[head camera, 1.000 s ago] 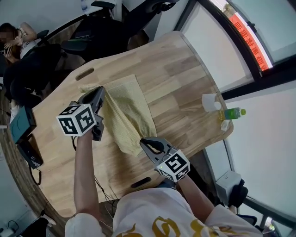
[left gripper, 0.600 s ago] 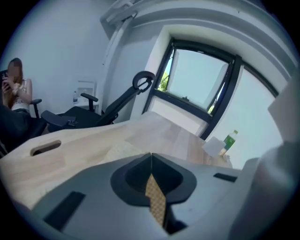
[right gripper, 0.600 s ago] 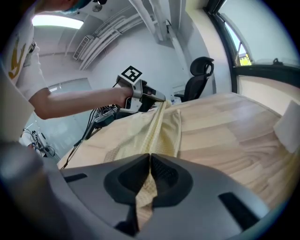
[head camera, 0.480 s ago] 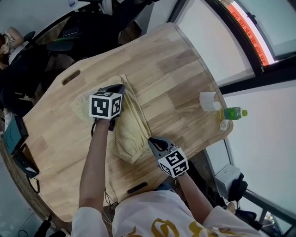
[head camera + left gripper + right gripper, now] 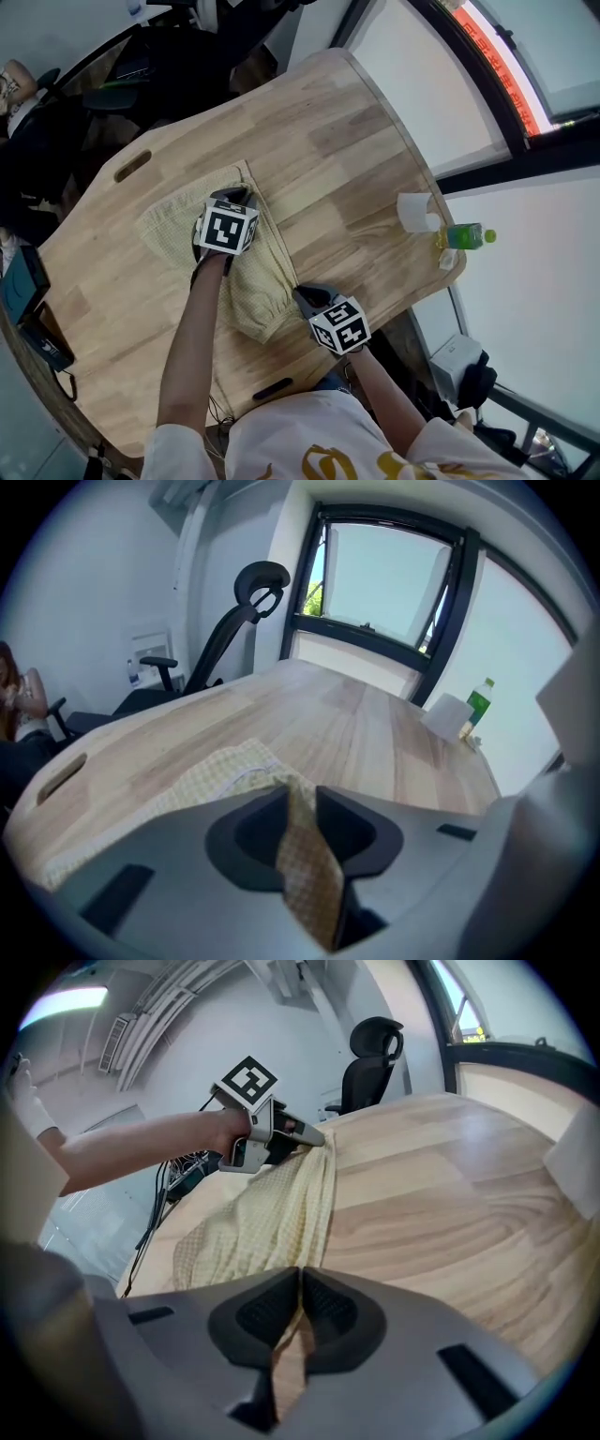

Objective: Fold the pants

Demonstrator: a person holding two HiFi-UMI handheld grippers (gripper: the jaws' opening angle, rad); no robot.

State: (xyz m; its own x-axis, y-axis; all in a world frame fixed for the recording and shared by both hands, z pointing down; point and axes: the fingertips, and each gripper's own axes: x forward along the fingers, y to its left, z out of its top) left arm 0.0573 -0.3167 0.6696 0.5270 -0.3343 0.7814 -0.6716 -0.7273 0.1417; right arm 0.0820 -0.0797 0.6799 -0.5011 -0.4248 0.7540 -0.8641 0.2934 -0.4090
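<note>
Both forearms reached forward, grippers pitched down. The left gripper had its jaws just easing apart, with the pants between them. The right gripper pinched the pants' edge, jaws nearly together.

The pants are lying on the surface, toward its left half as the person holding the tools faces it. To the right of the pants, well apart and near the surface's right edge, a cup is standing. A bottle is standing just beside the cup, on the side away from the pants. A slot is cutting through the surface behind and left of the pants. Office chairs are standing behind the pants, beyond the surface's far edge. A window is running along the wall to the right of the pants, past the cup and bottle.
</note>
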